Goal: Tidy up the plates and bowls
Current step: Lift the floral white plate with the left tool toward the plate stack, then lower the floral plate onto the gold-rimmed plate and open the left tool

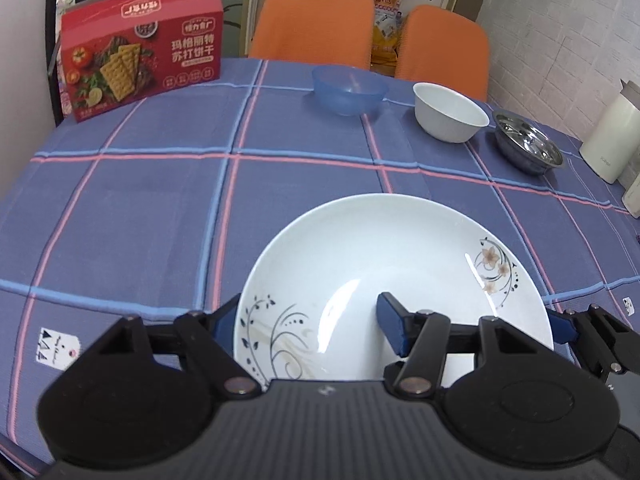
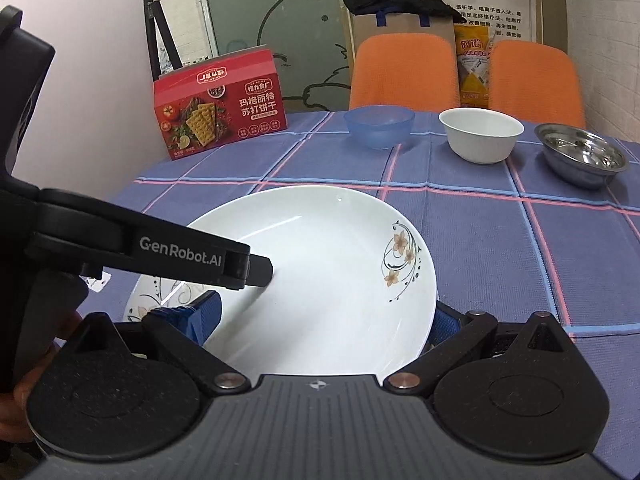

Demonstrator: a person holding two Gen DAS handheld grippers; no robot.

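A white plate [image 1: 360, 248] [image 2: 320, 240] with flower patterns lies on the checked tablecloth, close in front of both cameras. My left gripper [image 1: 307, 324] is open: one blue pad sits outside the plate's left rim, the other over its inside. My right gripper [image 2: 324, 320] is open too, its left pad over the plate and its right pad just outside the right rim. One of the left gripper's black fingers [image 2: 200, 256] reaches over the plate in the right wrist view. Along the far edge stand a blue bowl [image 1: 348, 90] [image 2: 378, 126], a white bowl [image 1: 450, 112] [image 2: 480, 134] and a steel bowl [image 1: 528, 146] [image 2: 582, 156].
A red cracker box [image 1: 140, 60] [image 2: 220, 108] stands at the far left of the table. Two orange chairs [image 1: 316, 20] [image 2: 404, 72] are behind the far edge. A white jug [image 1: 608, 136] stands at the right edge. A hand [image 2: 16, 400] shows at the lower left.
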